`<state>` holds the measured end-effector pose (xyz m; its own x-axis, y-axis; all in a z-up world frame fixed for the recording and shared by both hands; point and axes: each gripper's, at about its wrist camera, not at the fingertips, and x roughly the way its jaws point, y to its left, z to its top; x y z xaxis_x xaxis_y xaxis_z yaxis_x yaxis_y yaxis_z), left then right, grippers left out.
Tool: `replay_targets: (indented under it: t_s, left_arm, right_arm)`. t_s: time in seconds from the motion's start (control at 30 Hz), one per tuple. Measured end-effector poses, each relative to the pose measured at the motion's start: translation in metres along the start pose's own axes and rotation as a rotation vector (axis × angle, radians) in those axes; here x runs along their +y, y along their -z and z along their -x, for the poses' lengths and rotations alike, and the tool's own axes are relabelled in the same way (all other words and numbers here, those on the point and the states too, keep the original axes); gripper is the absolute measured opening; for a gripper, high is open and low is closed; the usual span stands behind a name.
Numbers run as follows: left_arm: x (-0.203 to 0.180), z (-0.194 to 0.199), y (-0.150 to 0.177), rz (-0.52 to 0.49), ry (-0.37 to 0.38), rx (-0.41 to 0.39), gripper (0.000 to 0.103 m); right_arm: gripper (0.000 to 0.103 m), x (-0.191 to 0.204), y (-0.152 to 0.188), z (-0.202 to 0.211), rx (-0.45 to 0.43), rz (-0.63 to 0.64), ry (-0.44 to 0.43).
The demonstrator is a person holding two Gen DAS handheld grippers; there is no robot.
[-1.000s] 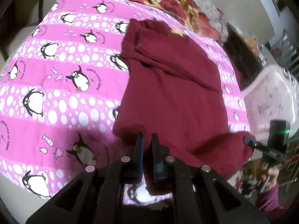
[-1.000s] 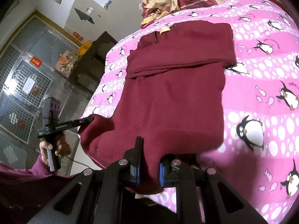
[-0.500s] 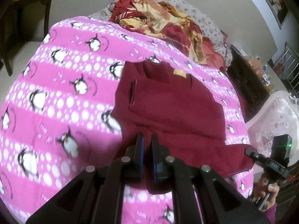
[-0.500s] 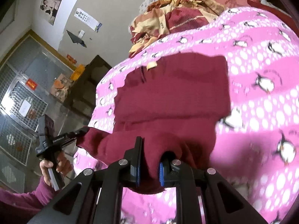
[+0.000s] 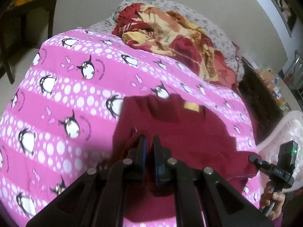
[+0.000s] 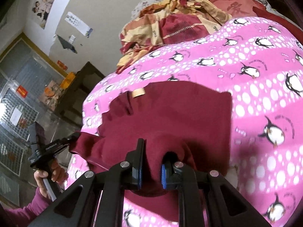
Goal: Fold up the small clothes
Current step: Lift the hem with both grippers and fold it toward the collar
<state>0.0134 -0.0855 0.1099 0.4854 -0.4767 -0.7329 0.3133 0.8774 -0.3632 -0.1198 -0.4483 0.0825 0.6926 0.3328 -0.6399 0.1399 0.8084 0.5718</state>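
Observation:
A maroon garment (image 5: 181, 132) lies on the pink penguin bedspread (image 5: 66, 87), its collar with a tan label (image 5: 191, 106) at the far end. My left gripper (image 5: 148, 141) is shut on the near hem's left corner and holds it raised over the garment's body. My right gripper (image 6: 149, 151) is shut on the other hem corner of the same garment (image 6: 170, 113), with cloth bunched between its blue pads. The lifted hem hangs between both grippers. Each gripper shows in the other's view, the right one (image 5: 272, 170) and the left one (image 6: 49, 147).
A crumpled red and yellow blanket (image 5: 176, 36) lies at the head of the bed. A dark cabinet (image 5: 259, 102) stands along the bed's right side, a dark table (image 5: 22, 24) at the left. A white padded chair (image 5: 284, 130) is near the right gripper.
Both grippers have lifted the near hem and carried it forward toward the collar, so the garment's lower half now folds over its upper half. Both stay shut on it.

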Motion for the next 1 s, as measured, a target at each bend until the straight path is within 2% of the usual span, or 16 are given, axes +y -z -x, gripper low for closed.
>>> replay_targets:
  t_s: [0.2,0.3,0.4,0.47,0.5,0.53,0.6,0.63,0.7,0.73,0.83,0.87,0.93,1.0]
  left_arm:
    - [0.005,-0.054,-0.017,0.016,-0.081,0.037,0.007]
    - [0.009,-0.065,-0.023,0.031,-0.08,0.042,0.007]
    - [0.008,-0.07,-0.027,0.019,-0.05,0.045,0.008]
    - [0.009,-0.066,-0.029,0.026,0.009,0.036,0.024]
    - [0.009,-0.063,-0.029,0.03,0.054,0.032,0.051]
    - [0.01,-0.057,-0.03,0.037,0.088,0.016,0.073]
    - [0.013,-0.046,-0.031,0.054,0.092,-0.036,0.074]
    - [0.013,-0.043,-0.032,0.054,0.09,-0.036,0.074]
    - [0.015,-0.04,-0.033,0.064,0.085,-0.024,0.074]
    - [0.016,-0.037,-0.03,0.075,0.088,-0.023,0.074]
    - [0.014,-0.028,-0.021,0.05,0.088,-0.015,0.074]
    - [0.012,-0.025,-0.017,0.025,0.078,-0.018,0.074]
    - [0.005,-0.024,-0.008,-0.043,0.044,-0.014,0.074]
    - [-0.006,-0.035,-0.003,-0.112,-0.019,0.015,0.074]
  right_arm:
    - [0.016,-0.029,-0.023,-0.036,0.025,-0.071,0.017]
    - [0.016,-0.041,-0.031,-0.048,0.032,-0.103,0.012]
    - [0.016,-0.056,-0.035,-0.053,0.041,-0.188,-0.031]
    - [0.017,-0.058,-0.034,-0.049,0.031,-0.207,-0.058]
    - [0.018,-0.056,-0.033,-0.043,0.024,-0.19,-0.061]
    - [0.019,-0.051,-0.031,-0.038,0.019,-0.164,-0.059]
    - [0.025,-0.042,-0.03,-0.027,0.005,-0.122,-0.06]
    - [0.044,-0.039,-0.031,-0.018,-0.028,-0.106,-0.043]
    - [0.075,-0.037,-0.034,-0.001,-0.117,-0.101,0.001]
    - [0.075,-0.037,-0.036,0.009,-0.151,-0.108,-0.001]
    - [0.072,-0.036,-0.035,0.028,-0.174,-0.133,-0.068]
    - [0.071,-0.03,-0.03,0.029,-0.161,-0.103,-0.052]
    - [0.063,-0.015,-0.019,0.019,-0.101,-0.014,0.005]
    - [0.061,-0.001,-0.008,0.0,-0.027,0.056,0.023]
